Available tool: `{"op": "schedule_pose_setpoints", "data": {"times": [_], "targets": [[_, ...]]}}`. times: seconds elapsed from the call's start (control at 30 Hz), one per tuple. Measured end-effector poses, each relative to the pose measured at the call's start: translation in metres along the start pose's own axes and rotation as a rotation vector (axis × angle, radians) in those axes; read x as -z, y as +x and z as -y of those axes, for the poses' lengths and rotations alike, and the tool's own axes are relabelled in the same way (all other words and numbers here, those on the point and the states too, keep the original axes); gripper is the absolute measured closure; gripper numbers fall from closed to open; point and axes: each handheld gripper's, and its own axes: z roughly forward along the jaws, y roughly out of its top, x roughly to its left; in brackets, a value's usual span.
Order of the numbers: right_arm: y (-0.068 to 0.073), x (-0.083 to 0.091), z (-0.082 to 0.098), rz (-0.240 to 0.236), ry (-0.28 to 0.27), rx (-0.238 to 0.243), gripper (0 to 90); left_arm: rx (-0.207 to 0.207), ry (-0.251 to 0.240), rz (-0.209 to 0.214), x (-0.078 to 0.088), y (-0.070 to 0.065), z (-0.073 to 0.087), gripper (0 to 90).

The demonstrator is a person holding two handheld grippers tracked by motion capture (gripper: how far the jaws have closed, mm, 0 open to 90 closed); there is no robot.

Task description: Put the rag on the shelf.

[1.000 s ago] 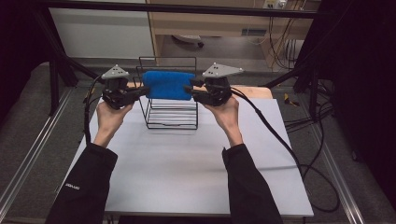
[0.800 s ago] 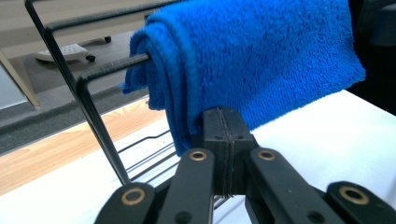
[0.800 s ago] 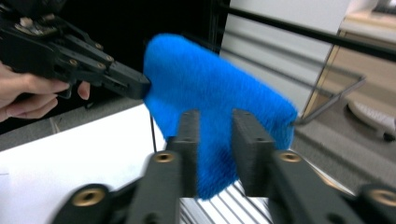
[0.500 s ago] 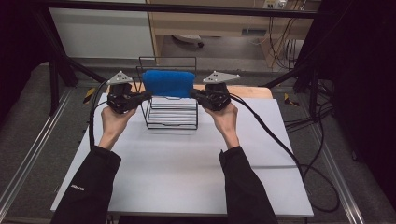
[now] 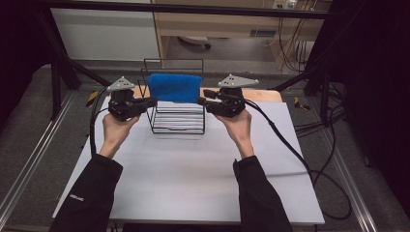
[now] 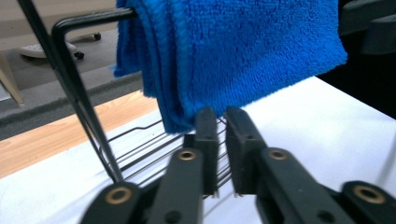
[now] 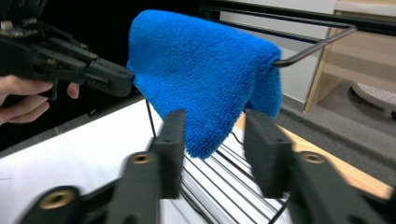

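High view: a blue cloth (image 5: 174,87) hung folded over the top bar of a black wire rack (image 5: 177,117) standing on the white tabletop (image 5: 183,174). The left claw (image 5: 151,101) was held level just beside the cloth's left edge, its tips by the lower corner. The right claw (image 5: 203,96) was level just beside the cloth's right edge. Whether either touched the cloth could not be told from here. Both were held in the person's hands, forearms in dark sleeves.

Left gripper view: the left claw (image 6: 222,135) had its jaws nearly closed, a narrow gap between them, nothing gripped. The cloth (image 6: 243,51) hung directly ahead and above the tips, its lower hem just past them. The rack (image 6: 79,98) bar ran off to the upper left.

Right gripper view: the right claw (image 7: 215,140) stood open, jaws wide apart. The cloth's (image 7: 205,74) lowest corner hung between the jaws, ahead of the tips; contact was not clear. The left claw (image 7: 128,79) showed beyond, its tips at the cloth's far edge.
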Motion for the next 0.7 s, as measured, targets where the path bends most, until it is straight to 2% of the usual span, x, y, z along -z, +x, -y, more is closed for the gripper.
{"op": "schedule_pose_setpoints", "data": {"times": [0.2, 0.33, 0.5, 0.7], "targets": [[-0.002, 0.018, 0.001, 0.015, 0.02, -0.023, 33.1, -0.003, 0.016, -0.015, 0.009, -0.001, 0.009, 59.3], [-0.004, 0.029, 0.006, 0.005, 0.039, -0.048, 21.1, -0.011, 0.026, -0.03, 0.013, -0.003, 0.018, 45.7], [-0.01, 0.042, 0.015, 0.021, 0.044, -0.058, 10.9, -0.038, 0.046, -0.056, 0.019, -0.005, 0.029, 31.9], [-0.017, 0.057, 0.028, 0.042, 0.042, -0.079, 4.7, -0.043, 0.068, -0.057, 0.023, -0.01, 0.043, 20.7]]}}
